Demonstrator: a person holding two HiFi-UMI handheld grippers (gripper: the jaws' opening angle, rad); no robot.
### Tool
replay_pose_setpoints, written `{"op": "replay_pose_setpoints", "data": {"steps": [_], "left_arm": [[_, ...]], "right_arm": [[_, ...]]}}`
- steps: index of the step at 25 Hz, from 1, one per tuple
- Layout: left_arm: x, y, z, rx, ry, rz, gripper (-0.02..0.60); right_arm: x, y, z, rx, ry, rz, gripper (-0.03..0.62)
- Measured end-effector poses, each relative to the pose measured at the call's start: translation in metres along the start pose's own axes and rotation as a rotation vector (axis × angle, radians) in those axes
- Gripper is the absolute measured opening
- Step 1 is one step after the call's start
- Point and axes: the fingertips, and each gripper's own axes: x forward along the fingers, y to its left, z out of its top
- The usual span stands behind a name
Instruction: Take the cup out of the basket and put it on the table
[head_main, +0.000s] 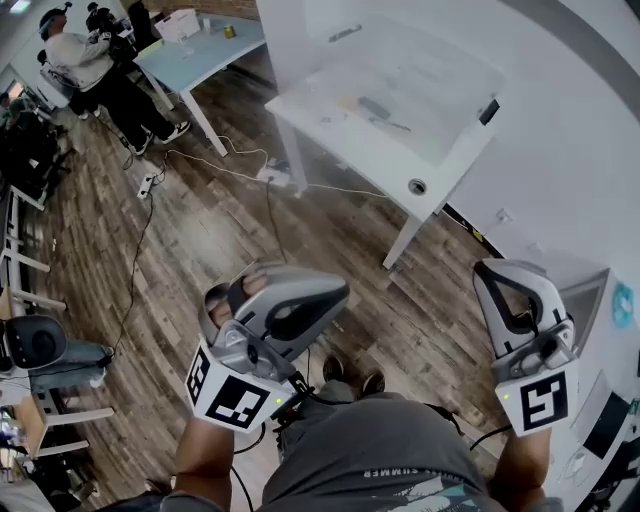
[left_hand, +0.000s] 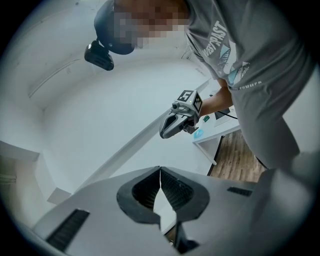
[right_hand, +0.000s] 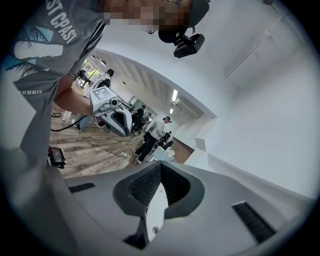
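White table in head view; gripper views show jaws together.

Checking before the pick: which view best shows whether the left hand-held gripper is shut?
Left gripper view: the left hand-held gripper is shut, empty. Head view shows only its shell from above; right gripper view shows it small, side-on.

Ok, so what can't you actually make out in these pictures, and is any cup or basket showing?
- Cup and basket: in no view, so their place cannot be told.
- White table, head view: items on top are washed out and too small to name.
- White unit, head view: cut off by the right edge.
- Left gripper and right gripper: shut on nothing; their own bodies block the lower part of each gripper view.
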Motion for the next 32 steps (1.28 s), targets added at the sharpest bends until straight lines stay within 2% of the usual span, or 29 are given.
{"op": "replay_pose_setpoints", "data": {"steps": [8, 12, 19, 26, 32], "left_arm": [[0.000, 0.016, -0.010, -0.015, -0.052, -0.038, 0.015], [0.014, 0.015, -0.013, -0.005, -0.074, -0.067, 0.015], [0.064, 0.023, -0.016, 0.006, -0.065, -0.082, 0.015], [0.123, 0.036, -0.002, 0.014, -0.034, -0.071, 0.015], [0.168, 0.038, -0.010, 0.014, 0.003, -0.080, 0.015]], "right_arm": [[0.014, -0.002, 0.006, -0.020, 0.044, -0.054, 0.012], [0.012, -0.008, -0.004, -0.006, 0.068, -0.084, 0.012], [0.012, -0.042, -0.038, 0.025, 0.063, -0.092, 0.012], [0.003, -0.092, -0.073, 0.022, 0.020, -0.068, 0.012], [0.011, -0.122, -0.108, 0.049, -0.007, -0.057, 0.012]]}}
